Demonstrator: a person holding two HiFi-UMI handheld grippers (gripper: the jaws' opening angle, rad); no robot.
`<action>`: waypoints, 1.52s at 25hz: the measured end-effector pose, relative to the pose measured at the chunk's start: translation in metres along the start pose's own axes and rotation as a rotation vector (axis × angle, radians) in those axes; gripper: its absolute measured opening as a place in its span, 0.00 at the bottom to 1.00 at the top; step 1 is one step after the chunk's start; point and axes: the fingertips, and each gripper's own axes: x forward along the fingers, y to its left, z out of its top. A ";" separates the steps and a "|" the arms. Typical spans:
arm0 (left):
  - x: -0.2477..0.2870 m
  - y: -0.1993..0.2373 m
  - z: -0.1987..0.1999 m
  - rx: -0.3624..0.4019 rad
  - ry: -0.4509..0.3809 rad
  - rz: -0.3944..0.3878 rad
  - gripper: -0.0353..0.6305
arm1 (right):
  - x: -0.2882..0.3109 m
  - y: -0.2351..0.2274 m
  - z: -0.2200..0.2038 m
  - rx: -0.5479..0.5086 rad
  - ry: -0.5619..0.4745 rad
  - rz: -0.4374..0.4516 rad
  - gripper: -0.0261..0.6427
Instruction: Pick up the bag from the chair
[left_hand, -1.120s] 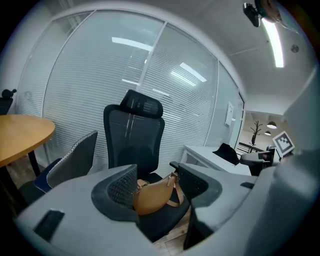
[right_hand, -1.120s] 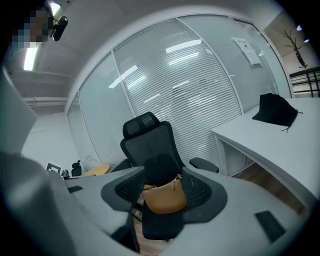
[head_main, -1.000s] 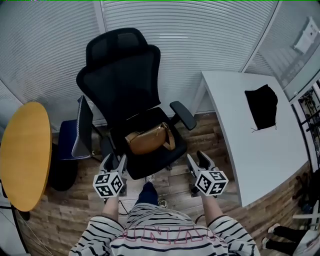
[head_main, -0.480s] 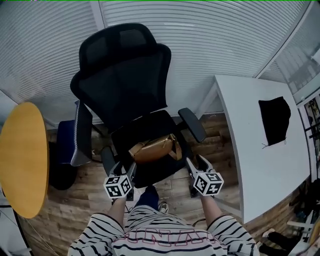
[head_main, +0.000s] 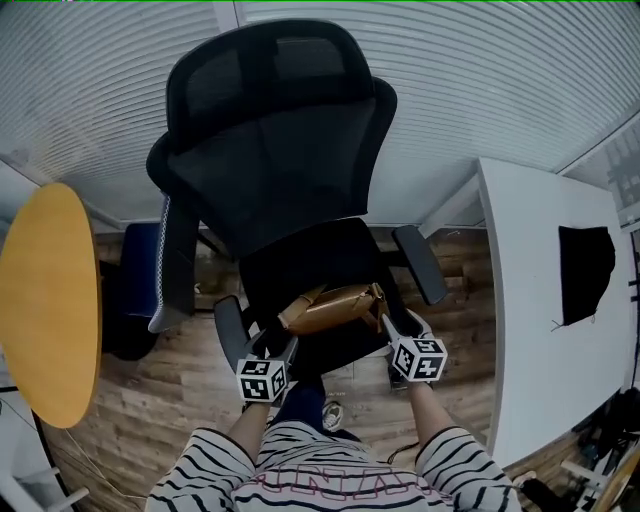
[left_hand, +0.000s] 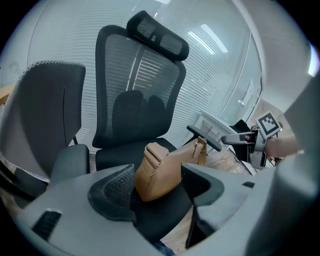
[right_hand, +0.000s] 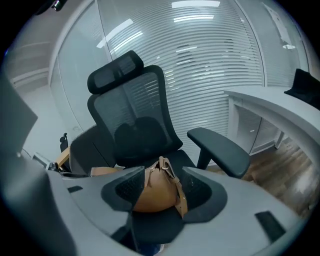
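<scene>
A tan leather bag (head_main: 335, 308) with a strap lies on the seat of a black mesh office chair (head_main: 275, 150). My left gripper (head_main: 280, 345) is open at the seat's front left, close to the bag's left end. In the left gripper view the bag (left_hand: 160, 170) shows just ahead between the open jaws of my left gripper (left_hand: 157, 187). At the bag's right end is my right gripper (head_main: 385, 322), also open. The right gripper view has the bag (right_hand: 152, 192) and its strap between the spread jaws of my right gripper (right_hand: 162, 197); I cannot tell whether they touch.
A round yellow table (head_main: 45, 300) stands at the left. At the right a white desk (head_main: 530, 320) carries a black cloth (head_main: 585, 270). A second dark chair (head_main: 165, 270) is beside the office chair. Its armrests (head_main: 420, 262) flank the seat. Blinds cover the wall behind.
Both grippers have moved forward from in front of the chair up to the bag's two ends. The view has closed in on the chair. The bag has not moved.
</scene>
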 end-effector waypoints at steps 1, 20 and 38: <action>0.005 0.001 -0.001 -0.002 0.008 -0.002 0.46 | 0.007 -0.002 0.000 0.007 0.004 -0.002 0.38; 0.071 0.019 -0.001 -0.128 0.005 -0.012 0.46 | 0.100 -0.008 -0.003 0.084 0.019 0.118 0.38; 0.077 0.015 0.008 -0.122 0.006 -0.060 0.36 | 0.102 -0.005 -0.009 0.117 0.015 0.098 0.24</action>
